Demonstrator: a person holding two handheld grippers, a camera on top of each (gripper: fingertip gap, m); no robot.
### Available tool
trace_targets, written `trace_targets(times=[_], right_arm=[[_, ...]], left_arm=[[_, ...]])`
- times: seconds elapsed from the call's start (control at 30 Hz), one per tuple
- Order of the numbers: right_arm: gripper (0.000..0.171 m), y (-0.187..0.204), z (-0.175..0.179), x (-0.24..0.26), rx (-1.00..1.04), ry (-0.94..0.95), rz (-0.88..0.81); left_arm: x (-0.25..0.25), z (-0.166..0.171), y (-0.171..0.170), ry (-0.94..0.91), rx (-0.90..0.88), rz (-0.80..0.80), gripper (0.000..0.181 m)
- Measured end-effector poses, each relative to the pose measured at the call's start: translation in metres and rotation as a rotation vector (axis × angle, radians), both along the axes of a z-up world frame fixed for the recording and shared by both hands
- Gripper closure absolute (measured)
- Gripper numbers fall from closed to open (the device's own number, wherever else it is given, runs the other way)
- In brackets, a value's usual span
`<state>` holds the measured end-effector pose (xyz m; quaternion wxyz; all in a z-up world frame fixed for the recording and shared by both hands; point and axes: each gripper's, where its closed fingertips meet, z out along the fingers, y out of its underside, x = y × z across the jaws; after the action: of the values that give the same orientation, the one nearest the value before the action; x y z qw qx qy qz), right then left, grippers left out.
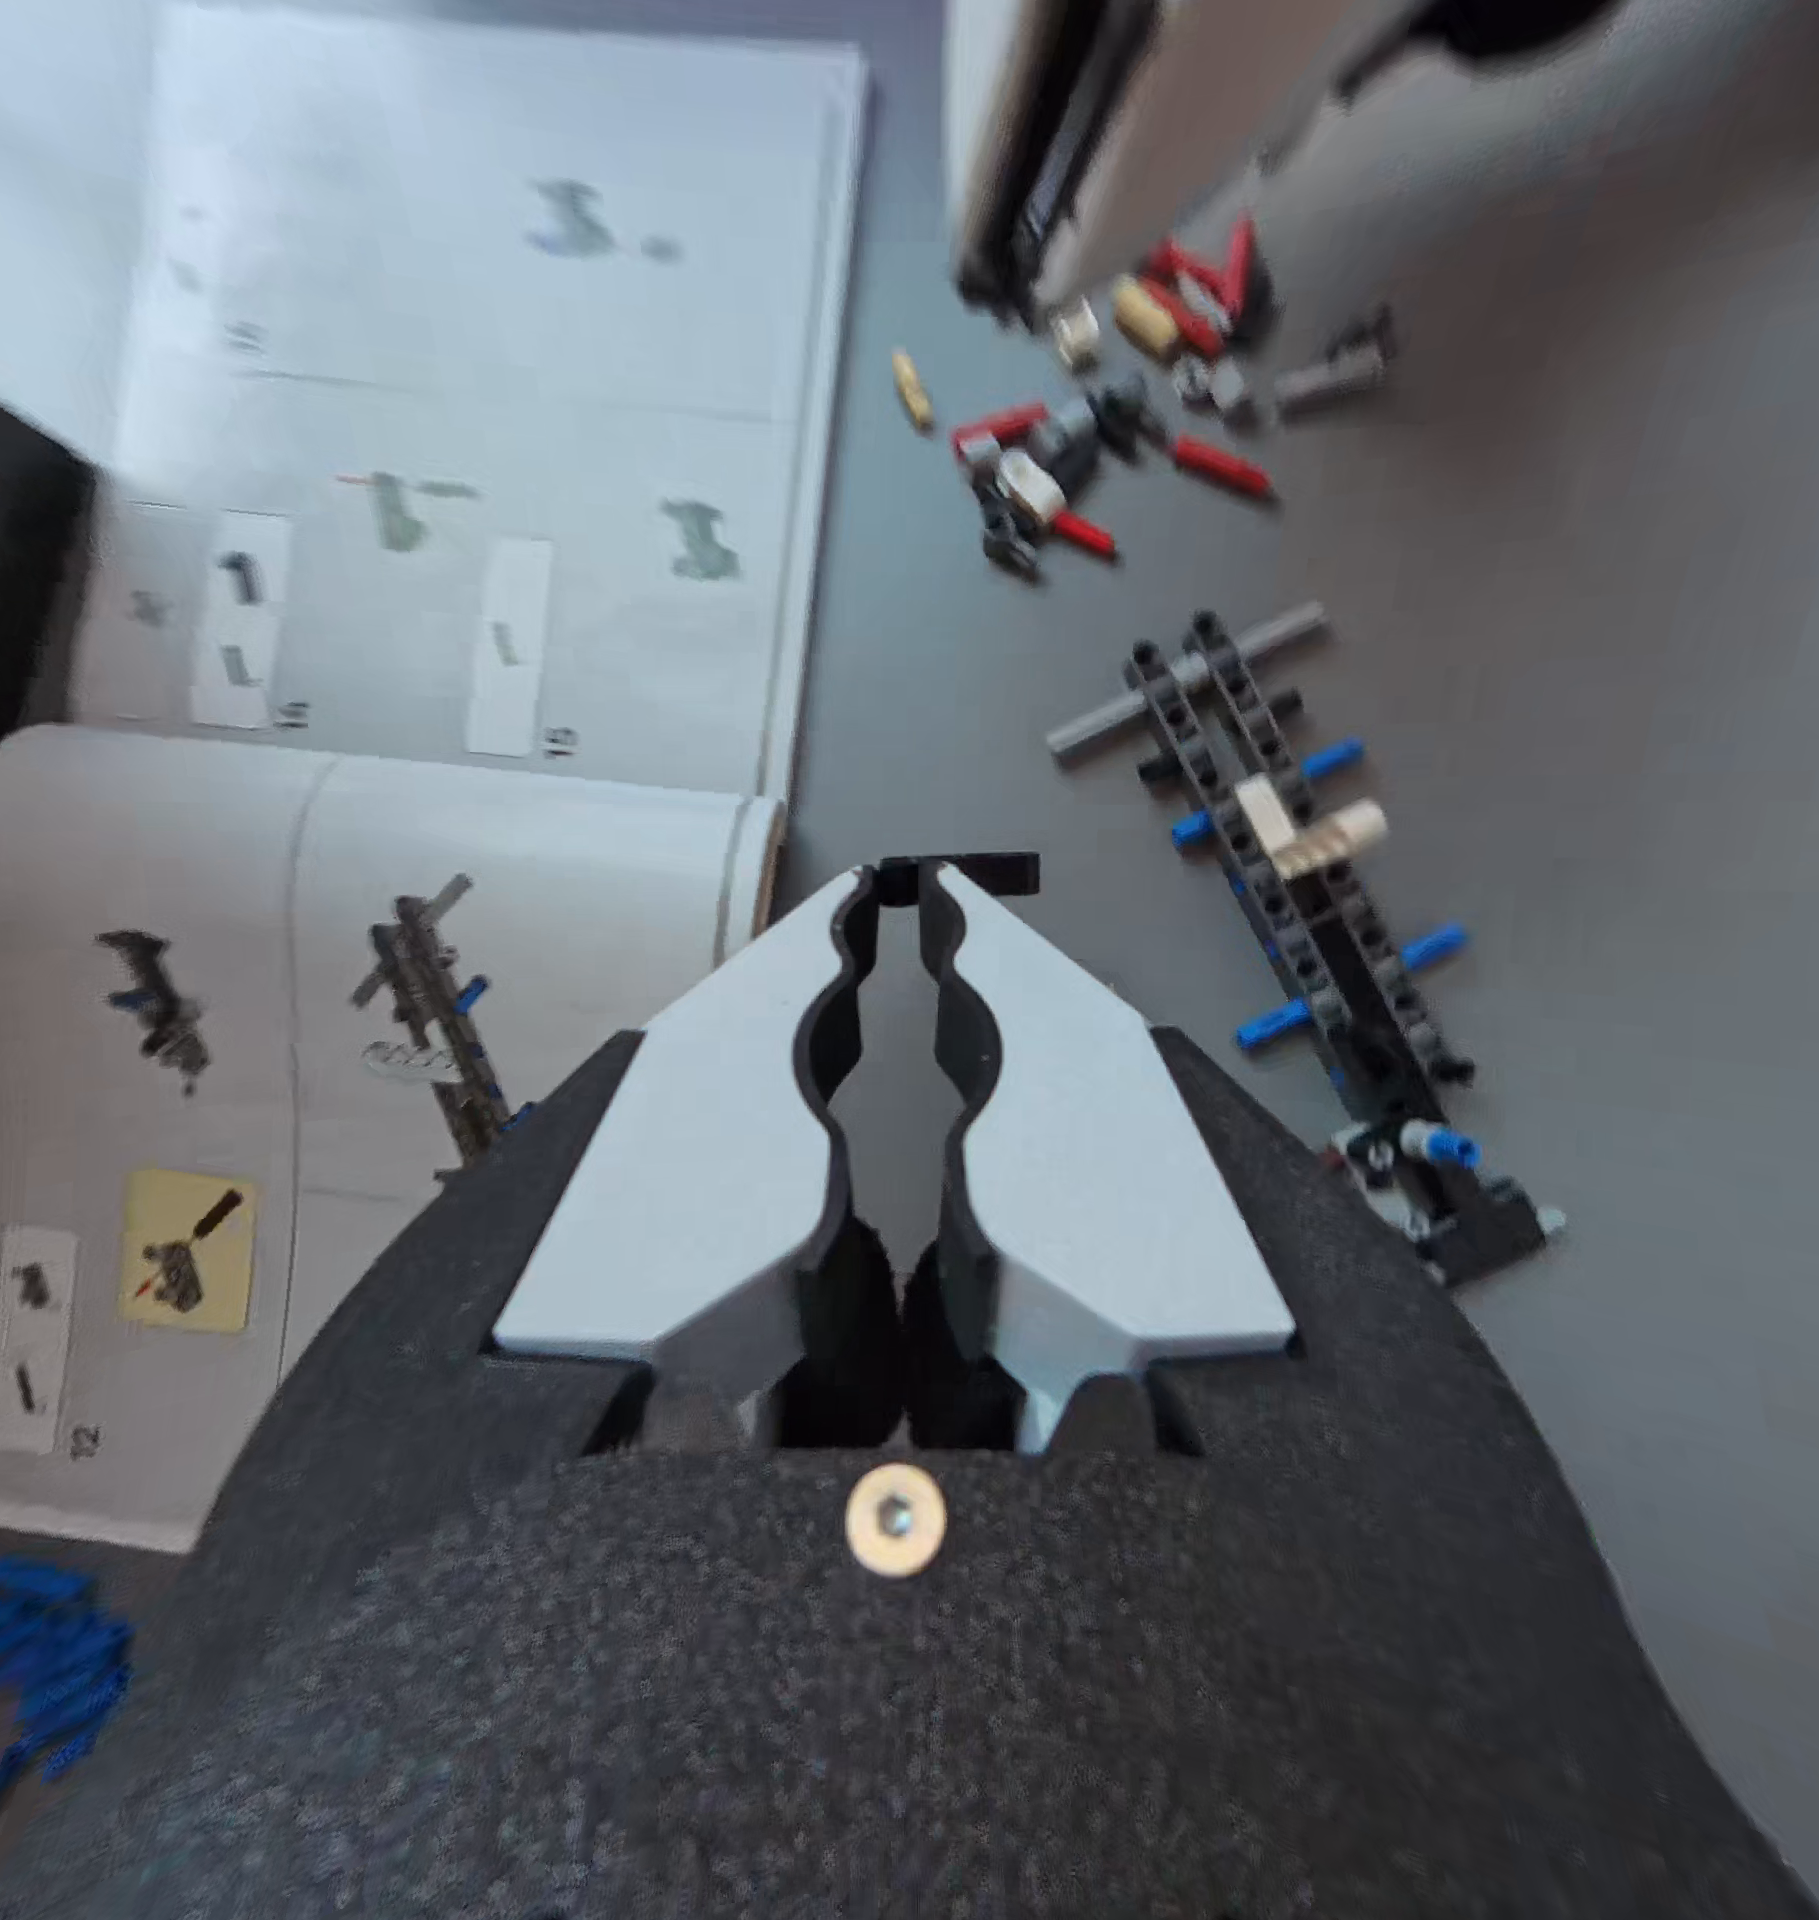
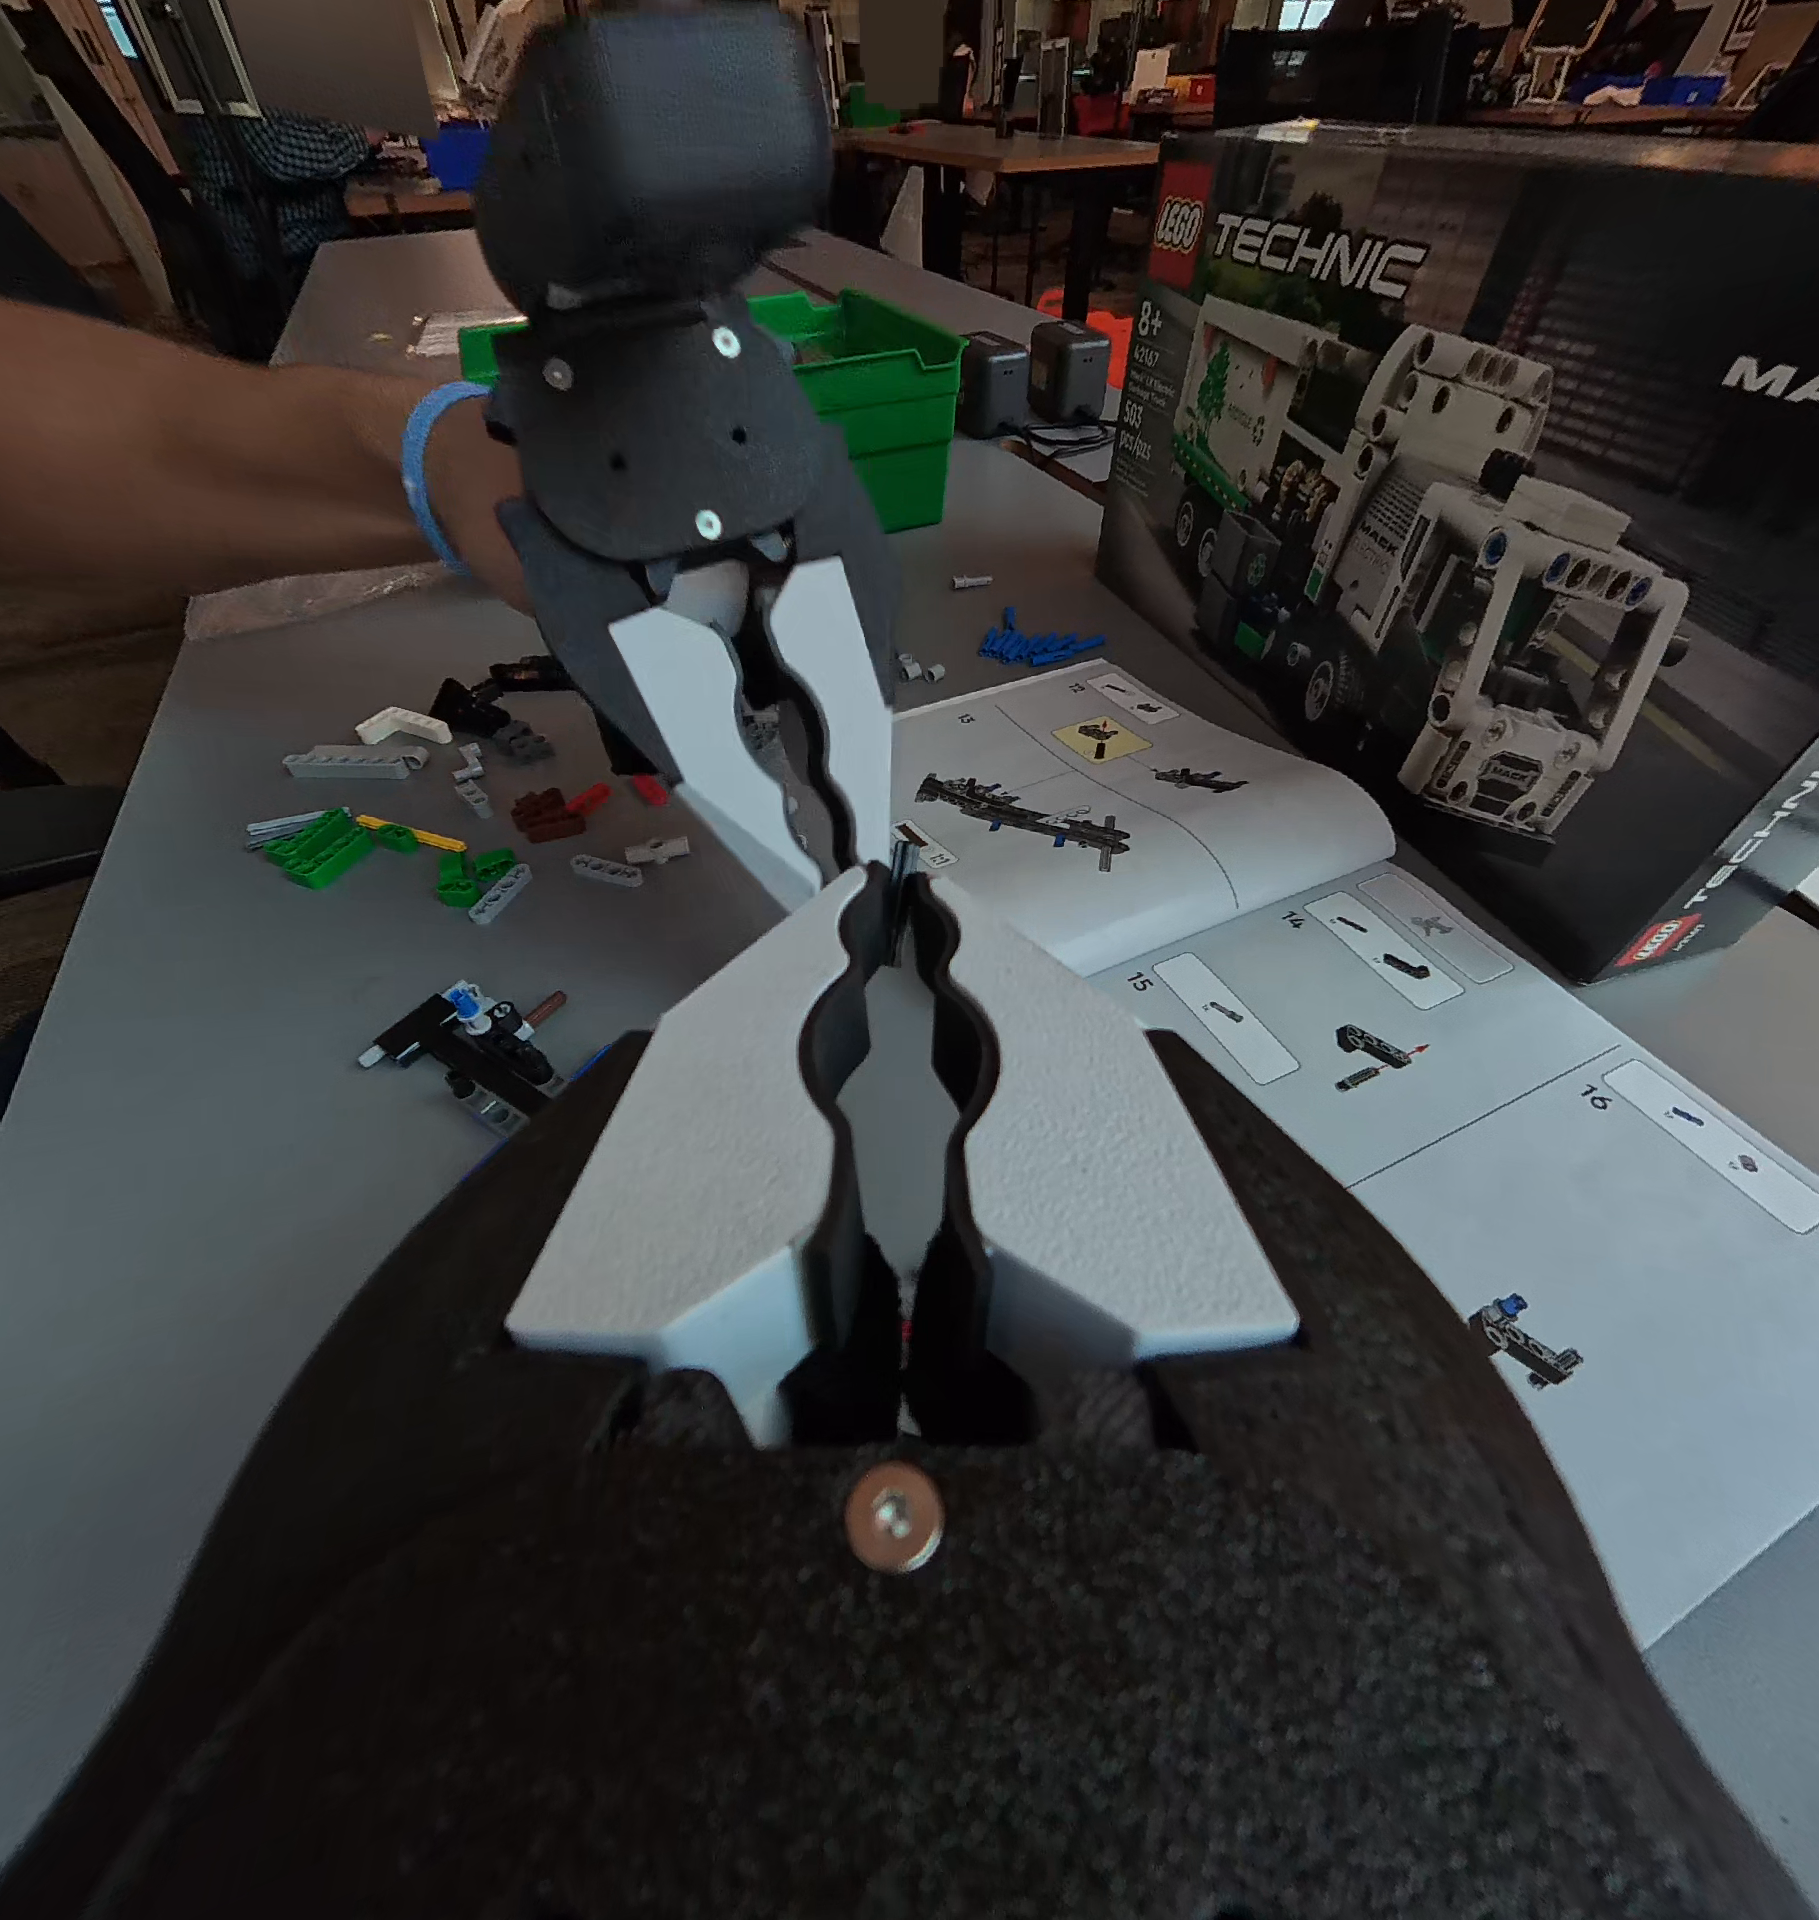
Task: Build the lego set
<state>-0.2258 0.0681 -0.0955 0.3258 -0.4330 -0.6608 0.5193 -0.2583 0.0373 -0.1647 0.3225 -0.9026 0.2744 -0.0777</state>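
My left gripper (image 1: 897, 881) is shut on a small black Lego piece (image 1: 988, 873) that sticks out to the right of its tips, above the grey table. My right gripper (image 2: 897, 883) is shut on a thin black piece (image 2: 900, 920) that stands upright between its tips. In the right wrist view the left gripper (image 2: 843, 868) points down from above, its tips right beside the right gripper's tips. A long dark grey frame assembly (image 1: 1289, 894) with blue pins lies on the table to the right of the left gripper. Its end shows in the right wrist view (image 2: 469, 1039).
The open instruction booklet (image 1: 469, 416) (image 2: 1300, 987) lies on the table. Loose parts (image 1: 1113, 416) (image 2: 448, 821) lie scattered. Blue pins (image 2: 1035, 644), a green bin (image 2: 874, 416) and the set's box (image 2: 1456, 499) stand farther back. A person's arm (image 2: 157, 468) holds the left gripper.
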Motion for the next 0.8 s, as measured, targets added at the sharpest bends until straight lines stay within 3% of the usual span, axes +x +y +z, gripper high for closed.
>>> trace_targets(times=[0.03,0.17,0.37,0.6,0.8], right_arm=[[0.171,0.000,-0.001,-0.001,-0.001,-0.003,-0.003],[0.171,-0.013,-0.010,-0.004,-0.039,-0.038,0.031],[0.171,-0.045,0.016,-0.002,-0.039,0.162,0.042],[0.171,-0.053,0.043,0.006,-0.218,0.258,0.045],[0.171,-0.055,0.032,0.002,-0.219,0.211,0.047]], left_arm=[[-0.005,0.016,0.006,-0.058,0.103,0.116,0.175],[-0.013,0.073,0.000,-0.333,0.434,0.443,0.176],[0.001,0.117,-0.018,-0.501,0.744,0.643,0.176],[0.014,0.111,-0.022,-0.318,0.856,0.733,0.176],[0.000,0.102,-0.031,-0.422,0.852,0.858,0.176]])
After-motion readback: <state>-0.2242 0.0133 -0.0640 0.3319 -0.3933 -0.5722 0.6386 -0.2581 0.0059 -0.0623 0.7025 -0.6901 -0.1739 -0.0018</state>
